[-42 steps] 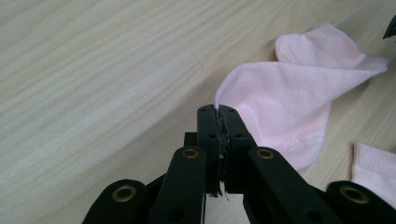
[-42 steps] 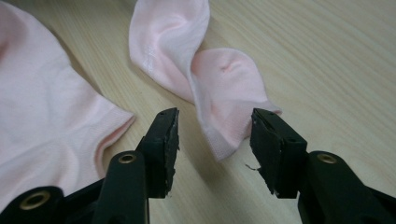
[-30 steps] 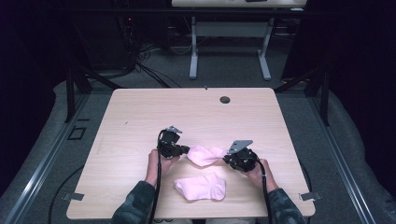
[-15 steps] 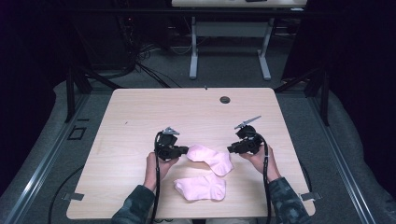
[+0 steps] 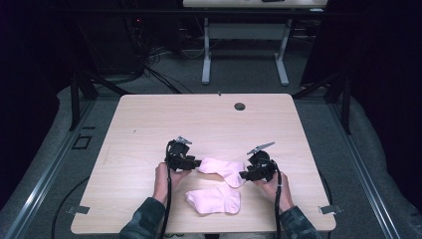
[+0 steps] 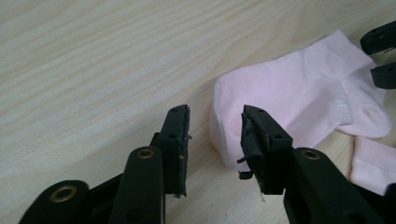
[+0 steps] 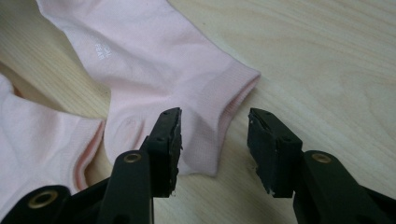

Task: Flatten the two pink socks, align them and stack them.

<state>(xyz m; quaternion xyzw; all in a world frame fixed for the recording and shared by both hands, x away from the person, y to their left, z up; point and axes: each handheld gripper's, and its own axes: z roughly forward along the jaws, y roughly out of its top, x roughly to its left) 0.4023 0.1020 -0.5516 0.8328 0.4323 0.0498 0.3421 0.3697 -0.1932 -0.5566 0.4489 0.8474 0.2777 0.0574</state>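
Observation:
Two pale pink socks lie on the light wooden table (image 5: 149,124). The farther sock (image 5: 222,169) stretches between my two grippers. My left gripper (image 5: 195,162) is open at its rounded end (image 6: 299,98), jaws just short of the fabric (image 6: 215,126). At the sock's ribbed cuff (image 7: 224,98) my right gripper (image 5: 243,175) also stands open, one jaw over the cuff and one over bare wood (image 7: 215,135). The nearer sock (image 5: 215,199) lies flat close to the front edge, also seen as a second sock (image 7: 42,140) beside the right jaws.
A small dark round grommet (image 5: 240,106) sits near the table's far edge. Bare wood spreads to the left, right and far side of the socks. Beyond the table are a dark floor, cables and another table's legs (image 5: 206,55).
The right gripper moved a little farther away and then came back toward the front at the sock's cuff. The farther sock now lies bent at the heel. The left gripper barely moved.

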